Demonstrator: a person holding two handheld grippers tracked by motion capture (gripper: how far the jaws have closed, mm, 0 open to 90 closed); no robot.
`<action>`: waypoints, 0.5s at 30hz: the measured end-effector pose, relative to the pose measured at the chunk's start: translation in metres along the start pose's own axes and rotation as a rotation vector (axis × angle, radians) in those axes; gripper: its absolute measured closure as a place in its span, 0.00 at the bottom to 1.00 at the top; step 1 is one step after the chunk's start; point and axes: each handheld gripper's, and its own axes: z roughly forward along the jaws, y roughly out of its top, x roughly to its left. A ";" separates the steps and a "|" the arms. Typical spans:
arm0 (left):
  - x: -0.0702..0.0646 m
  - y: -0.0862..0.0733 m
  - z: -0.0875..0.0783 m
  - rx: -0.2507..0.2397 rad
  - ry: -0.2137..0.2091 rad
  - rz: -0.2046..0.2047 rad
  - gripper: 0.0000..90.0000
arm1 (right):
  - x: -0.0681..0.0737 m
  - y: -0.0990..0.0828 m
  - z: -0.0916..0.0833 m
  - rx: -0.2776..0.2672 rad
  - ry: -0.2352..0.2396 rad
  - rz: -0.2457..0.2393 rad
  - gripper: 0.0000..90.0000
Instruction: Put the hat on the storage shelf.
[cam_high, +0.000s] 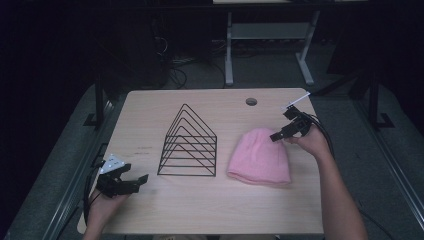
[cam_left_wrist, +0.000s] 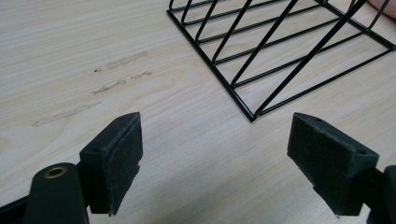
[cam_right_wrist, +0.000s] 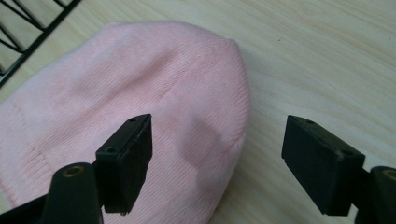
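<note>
Soft, light pink beanie (cam_right_wrist: 140, 93) probably bunches easily, so the open right gripper (cam_right_wrist: 217, 163) should pinch its crown edge

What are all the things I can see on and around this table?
Hat: one, pink knit, lying flat on the right part of the table.
Wire rack: one, black, standing mid-table, left of the hat.
Table: one, light wood, with a round hole near the far edge.
Desk frame: one, white-legged, behind the table.
Left tool: one, black, jaws open above bare table near the left edge.
Right tool: one, black, jaws open over the hat's far right edge.
</note>
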 end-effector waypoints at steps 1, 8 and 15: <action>0.001 0.000 0.000 0.001 0.001 0.002 0.20 | -0.001 0.001 0.002 0.006 0.000 0.006 0.27; 0.000 0.000 0.001 0.007 0.001 0.001 0.20 | -0.007 0.008 0.020 0.033 0.012 0.036 0.34; 0.002 -0.001 0.001 0.006 0.001 0.000 0.20 | -0.010 0.009 0.038 0.069 0.039 0.045 0.47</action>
